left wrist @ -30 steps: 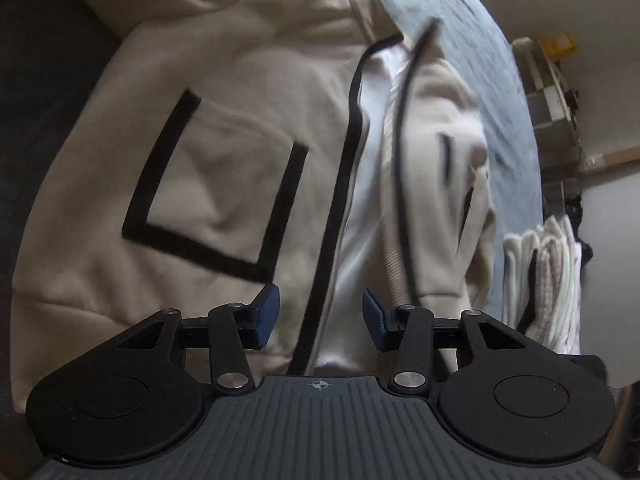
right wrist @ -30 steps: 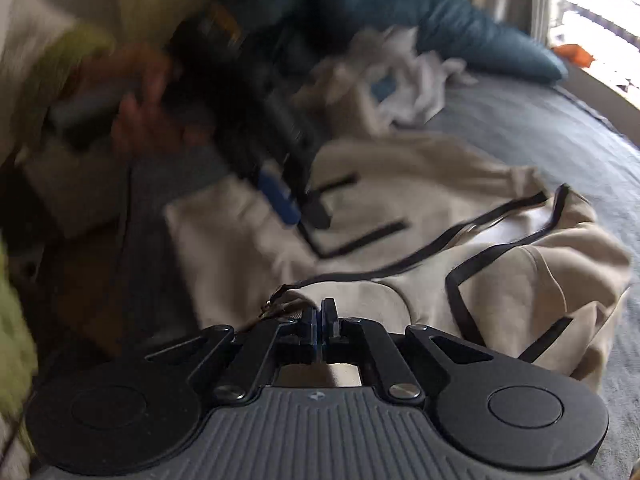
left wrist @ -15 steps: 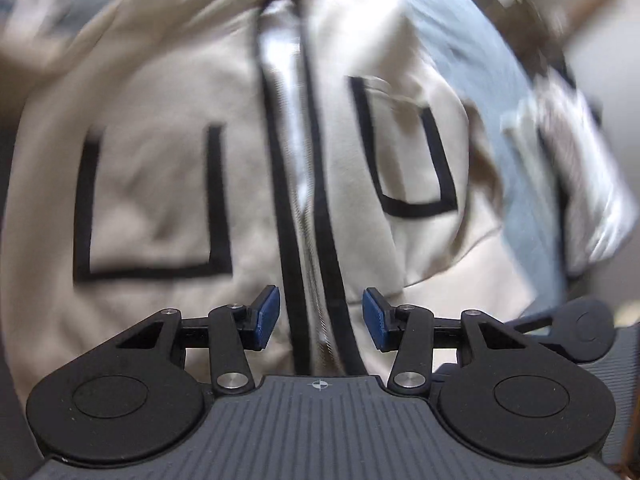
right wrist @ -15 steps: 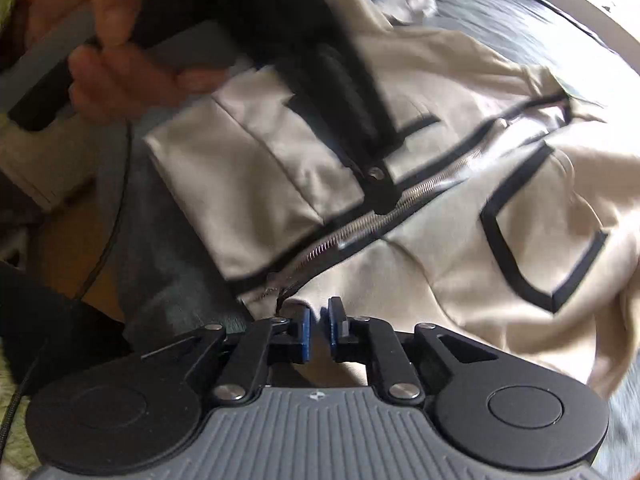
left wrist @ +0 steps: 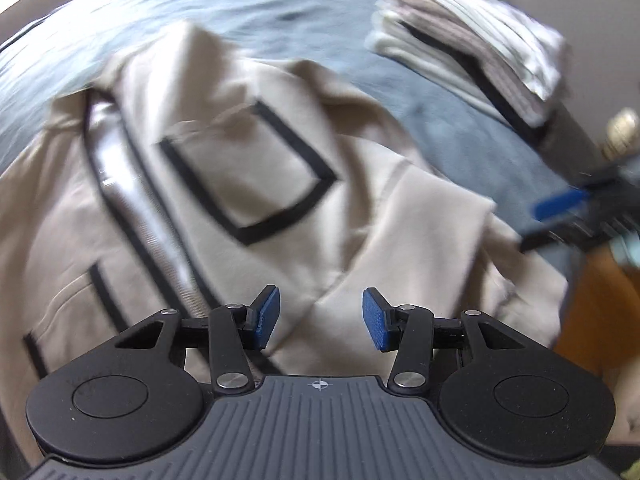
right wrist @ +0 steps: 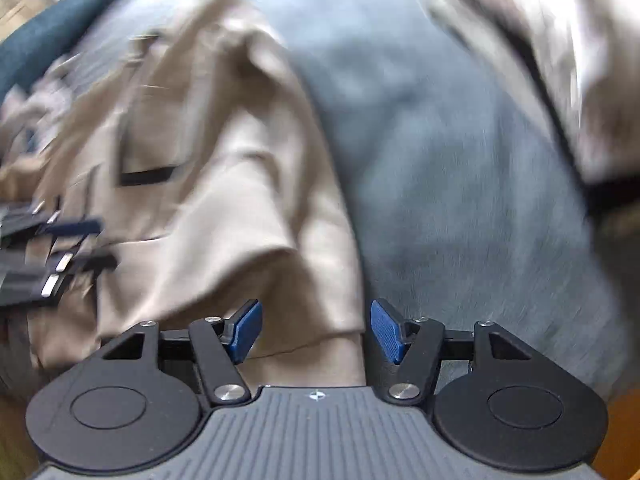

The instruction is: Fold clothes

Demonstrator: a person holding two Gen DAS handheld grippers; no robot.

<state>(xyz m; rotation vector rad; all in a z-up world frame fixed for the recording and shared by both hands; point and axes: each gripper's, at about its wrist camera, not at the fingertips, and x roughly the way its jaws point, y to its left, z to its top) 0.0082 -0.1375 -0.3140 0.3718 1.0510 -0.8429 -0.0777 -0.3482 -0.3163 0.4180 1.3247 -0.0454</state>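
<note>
A beige jacket [left wrist: 248,168] with black-trimmed pockets and a zip lies spread front-up on the blue-grey bed cover [left wrist: 460,132]. My left gripper [left wrist: 322,318] hovers open over its lower part, where one flap overlaps another, with nothing pinched. In the right wrist view the jacket [right wrist: 224,200] fills the left half. My right gripper [right wrist: 316,334] is over the jacket's outer edge with its jaws opening. Beige cloth shows between the pads, but they do not press on it. Each gripper appears blurred at the edge of the other's view.
A stack of folded light clothes [left wrist: 472,40] sits on the bed beyond the jacket. A dark teal pillow [right wrist: 48,32] lies at the far left in the right wrist view. Bare bed cover [right wrist: 440,160] stretches right of the jacket. Orange-brown floor [left wrist: 592,320] shows past the bed's edge.
My right gripper was shut at the jacket's hem near the zip; it has let go, opened and swung to the jacket's outer edge. My left gripper has rolled and shifted across the jacket, still open.
</note>
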